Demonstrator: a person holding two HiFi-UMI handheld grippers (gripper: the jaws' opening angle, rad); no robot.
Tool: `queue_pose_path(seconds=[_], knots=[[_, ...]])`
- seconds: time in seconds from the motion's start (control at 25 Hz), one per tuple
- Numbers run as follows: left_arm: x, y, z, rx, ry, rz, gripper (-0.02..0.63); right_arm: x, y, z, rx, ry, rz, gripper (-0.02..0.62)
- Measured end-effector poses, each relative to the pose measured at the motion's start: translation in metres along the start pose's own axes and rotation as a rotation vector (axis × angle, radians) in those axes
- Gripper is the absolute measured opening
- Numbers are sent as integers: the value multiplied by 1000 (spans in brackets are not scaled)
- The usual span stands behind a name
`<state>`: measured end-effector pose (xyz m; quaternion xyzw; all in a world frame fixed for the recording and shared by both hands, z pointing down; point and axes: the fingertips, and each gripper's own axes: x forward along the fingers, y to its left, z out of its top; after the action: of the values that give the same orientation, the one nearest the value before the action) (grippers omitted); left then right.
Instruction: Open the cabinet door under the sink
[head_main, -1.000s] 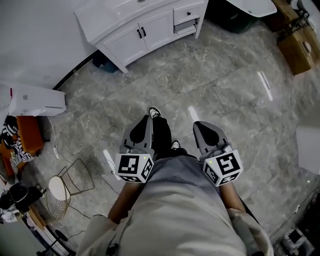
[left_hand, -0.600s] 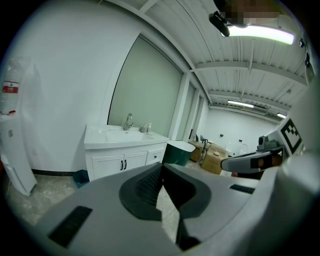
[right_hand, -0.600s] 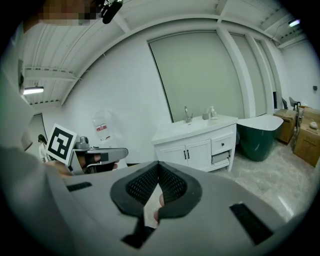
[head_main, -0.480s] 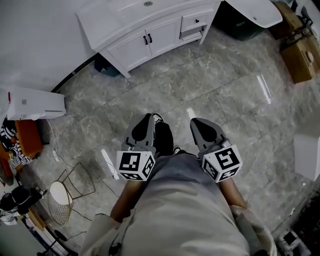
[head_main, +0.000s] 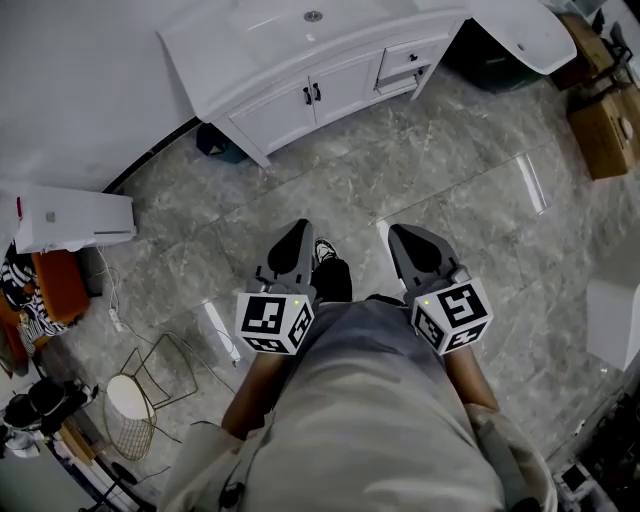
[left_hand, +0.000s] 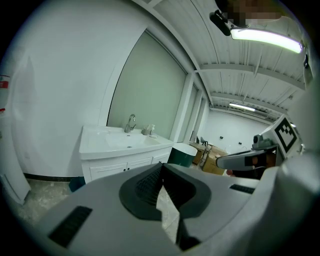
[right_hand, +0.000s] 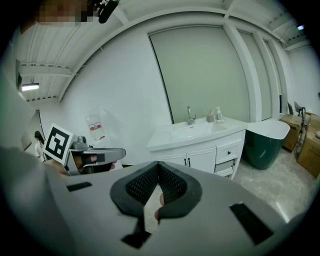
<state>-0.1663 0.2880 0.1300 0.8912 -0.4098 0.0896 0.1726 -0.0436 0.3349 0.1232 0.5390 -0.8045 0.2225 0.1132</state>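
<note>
Marble floor (head_main: 450, 170): vanity (head_main: 250, 50) at far edge against wall, well ahead of person. Cabinet doors (head_main: 300, 102) under sink (head_main: 300, 20) both closed, handles (head_main: 311, 93) untouched. Left gripper (head_main: 296, 236) and right gripper (head_main: 408, 236) at waist, jaws pressed together, empty. Task not begun: approach, grasp, pull all remain.

Head view: sink cabinet (head_main: 232, 45) cut off at the top edge, its rear out of frame; cardboard box (head_main: 606, 130) cut by the right edge. Left gripper view: cabinet doors (left_hand: 115, 168) partly hidden behind the left gripper (left_hand: 161, 167); items (left_hand: 147, 130) beside the faucet (left_hand: 130, 122) too small to identify.
</note>
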Motion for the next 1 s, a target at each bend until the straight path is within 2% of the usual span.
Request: queue_pose_path(seconds=[0.16, 0.44, 0.68, 1.0], knots=[[21, 21, 13, 25, 12, -15, 0, 30, -4, 17, -5, 4, 6, 12], [45, 46, 24, 15, 35, -22, 0, 67, -12, 39, -19, -10, 7, 12], [61, 57, 20, 1, 71, 12, 0, 85, -25, 45, 11, -21, 6, 11], [101, 66, 24, -21, 104, 36, 0, 125, -59, 56, 21, -14, 51, 12]])
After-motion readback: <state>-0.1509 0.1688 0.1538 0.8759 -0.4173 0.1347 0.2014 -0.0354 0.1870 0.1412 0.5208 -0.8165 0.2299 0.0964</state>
